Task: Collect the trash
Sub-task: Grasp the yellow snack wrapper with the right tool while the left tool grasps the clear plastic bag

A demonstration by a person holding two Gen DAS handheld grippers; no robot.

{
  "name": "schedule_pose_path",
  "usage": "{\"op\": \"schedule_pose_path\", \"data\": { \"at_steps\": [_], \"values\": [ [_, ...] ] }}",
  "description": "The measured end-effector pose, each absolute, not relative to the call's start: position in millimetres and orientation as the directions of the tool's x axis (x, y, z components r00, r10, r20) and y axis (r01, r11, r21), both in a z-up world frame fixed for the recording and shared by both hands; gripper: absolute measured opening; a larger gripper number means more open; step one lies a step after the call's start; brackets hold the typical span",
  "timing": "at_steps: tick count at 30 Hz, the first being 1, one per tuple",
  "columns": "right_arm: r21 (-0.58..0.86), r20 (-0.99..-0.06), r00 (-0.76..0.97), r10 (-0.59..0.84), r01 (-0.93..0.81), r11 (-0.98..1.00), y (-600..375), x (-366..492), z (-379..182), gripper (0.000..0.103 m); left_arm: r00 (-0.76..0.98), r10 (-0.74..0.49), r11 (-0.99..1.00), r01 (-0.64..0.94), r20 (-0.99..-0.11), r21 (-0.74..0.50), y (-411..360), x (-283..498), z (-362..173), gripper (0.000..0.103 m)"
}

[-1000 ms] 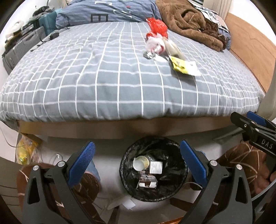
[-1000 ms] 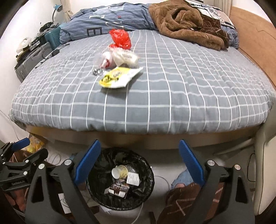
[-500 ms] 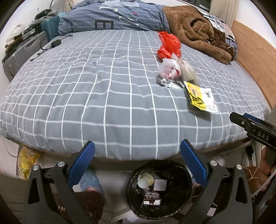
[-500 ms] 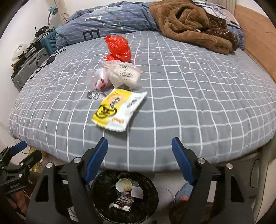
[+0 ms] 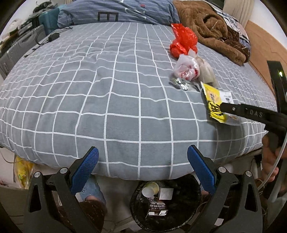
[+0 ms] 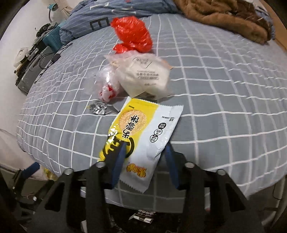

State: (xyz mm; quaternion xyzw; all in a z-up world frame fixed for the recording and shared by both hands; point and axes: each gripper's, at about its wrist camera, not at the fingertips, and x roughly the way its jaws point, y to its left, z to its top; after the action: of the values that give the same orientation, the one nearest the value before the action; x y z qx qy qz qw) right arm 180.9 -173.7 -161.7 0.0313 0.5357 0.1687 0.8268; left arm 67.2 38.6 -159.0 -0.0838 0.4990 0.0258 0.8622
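Bed (image 5: 125, 100) fills most of both views, covered in a grey sheet with white grid lines. Blue striped duvet (image 5: 114, 10) bunched at the far end, brown fleece blanket (image 5: 211, 30) heaped at far right. Wood-panel surround (image 5: 263, 46) right of the bed. White wall (image 6: 23, 28) on the left, grey suitcase (image 5: 19, 46) and teal case (image 6: 53, 38) against it, cables trailing onto the sheet. Pale floor (image 5: 118, 186) below the bed edge. Even indoor light.

wide open grey bedspread (image 5: 111, 100) ahead of the spread left gripper (image 5: 142, 166), nothing between its jaws. the trash cluster sits ahead-right: red bag (image 5: 183, 42), clear bag (image 5: 186, 69), foil scrap (image 5: 180, 84). the right gripper (image 6: 145, 161) crowds the yellow snack packet (image 6: 143, 132), with the white pouch (image 6: 145, 75) just beyond.
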Motion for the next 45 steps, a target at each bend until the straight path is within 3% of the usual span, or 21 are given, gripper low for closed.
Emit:
{"op": "schedule_pose_path", "data": {
  "at_steps": [2,11,38,45],
  "values": [
    [0.241,-0.875,0.361,0.323,-0.252,0.937,-170,183,-164,0.022,0.496,-0.036,0.985,-0.129,-0.868,-0.115,38,68,-161,0.097],
    [0.267,-0.855,0.385,0.348,-0.248,0.931,-187,173,-156,0.006,0.508,-0.034,0.988,-0.110,-0.860,-0.104,26,88,-155,0.097],
    [0.189,-0.853,0.464,0.239,-0.153,0.970,-292,155,-136,0.005,0.537,-0.019,0.999,-0.028,-0.843,-0.040,-37,228,-154,0.094],
    [0.197,-0.852,0.462,0.246,-0.152,0.968,-290,160,-139,0.005,0.521,0.008,1.000,-0.008,-0.853,0.004,-38,246,-162,0.080]
  ]
}}
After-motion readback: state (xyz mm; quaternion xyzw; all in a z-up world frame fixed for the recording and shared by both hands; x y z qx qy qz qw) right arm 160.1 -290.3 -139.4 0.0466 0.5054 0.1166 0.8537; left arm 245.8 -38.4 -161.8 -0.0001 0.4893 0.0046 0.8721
